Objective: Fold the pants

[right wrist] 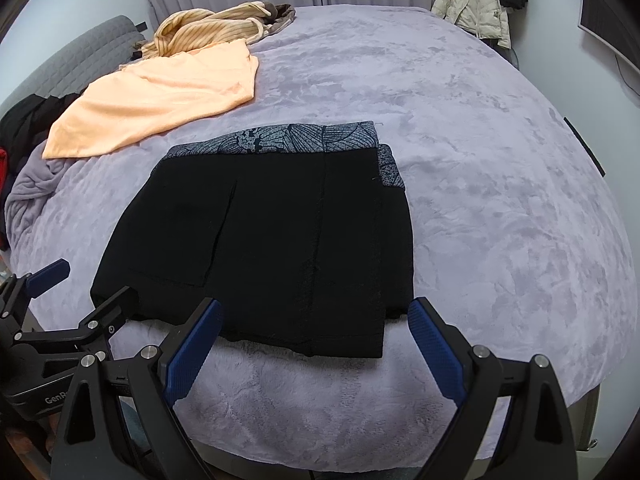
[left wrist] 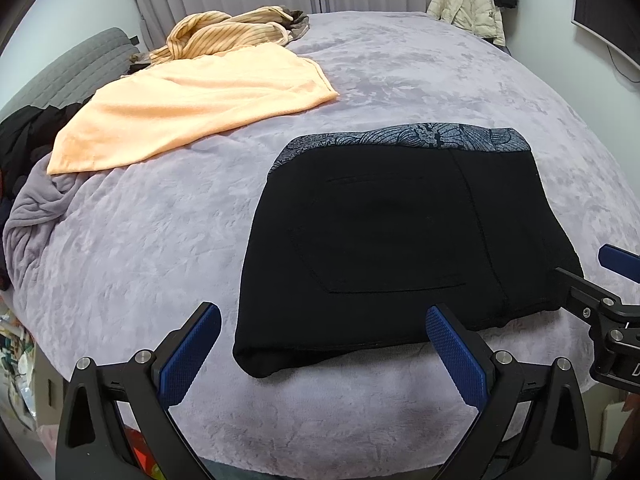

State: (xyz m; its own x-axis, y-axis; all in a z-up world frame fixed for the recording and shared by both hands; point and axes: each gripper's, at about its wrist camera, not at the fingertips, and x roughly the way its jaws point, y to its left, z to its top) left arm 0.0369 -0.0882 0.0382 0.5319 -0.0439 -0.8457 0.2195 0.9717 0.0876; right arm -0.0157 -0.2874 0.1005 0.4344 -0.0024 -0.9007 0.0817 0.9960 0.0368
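So the black pants [left wrist: 400,248] are lying folded into a compact rectangle on the bed [left wrist: 440,80], near its front edge, on the fuzzy lavender blanket [right wrist: 500,200]. The patterned blue-grey waistband [left wrist: 404,140] sits along the far edge of the stack, and a back pocket outline shows on top.

The left hand-held gripper [left wrist: 320,344] has its blue-padded fingers [left wrist: 188,356] spread wide apart with nothing between them, sitting just in front of the near-left corner of the pants. The right hand-held gripper [right wrist: 316,340] is the same deal: fingers apart, nothing held, at the near-right corner of the stack. Whether the pads are actually touching the fabric is hard to say from either view.

Farther back on the left side of the bed there's a peach towel [left wrist: 188,108] spread out, with a yellow striped garment [left wrist: 224,32] bunched up behind it. A cream puffer jacket [left wrist: 468,8] hangs at the far right by the wall.
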